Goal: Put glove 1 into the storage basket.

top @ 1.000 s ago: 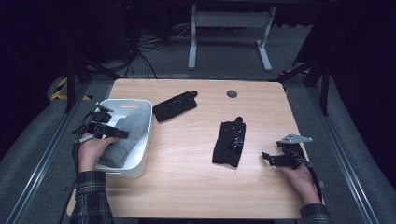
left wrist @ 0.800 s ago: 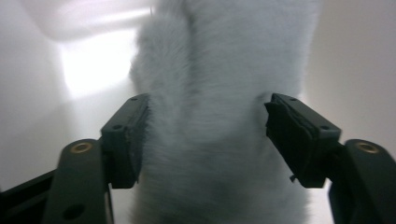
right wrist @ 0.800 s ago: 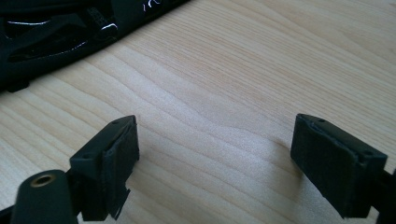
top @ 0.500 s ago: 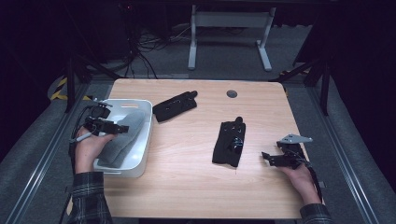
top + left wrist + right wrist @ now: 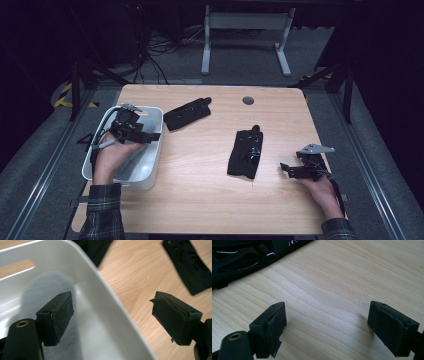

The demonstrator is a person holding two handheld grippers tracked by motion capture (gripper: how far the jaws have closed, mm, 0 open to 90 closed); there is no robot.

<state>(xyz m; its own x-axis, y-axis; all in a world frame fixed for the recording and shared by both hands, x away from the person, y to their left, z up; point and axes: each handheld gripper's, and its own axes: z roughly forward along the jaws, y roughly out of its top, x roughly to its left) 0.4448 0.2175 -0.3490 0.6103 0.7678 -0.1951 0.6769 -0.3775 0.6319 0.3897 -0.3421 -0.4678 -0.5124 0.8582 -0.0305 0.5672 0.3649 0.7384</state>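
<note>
Left tool lifts clear of the white bin, its load left inside

The left tool has just been spreading its jaws and now hangs wide apart with nothing between the pads, higher over the white bin than a second ago; a grey cloth-like item lies in the bin under it, so that drop looks done. Two black pieces wait on the bench: one just beside the bin's far corner, another well apart from the bin toward the right tool, which rests spread and empty on the wood beyond it. No brand, label or writing is legible anywhere.
</note>
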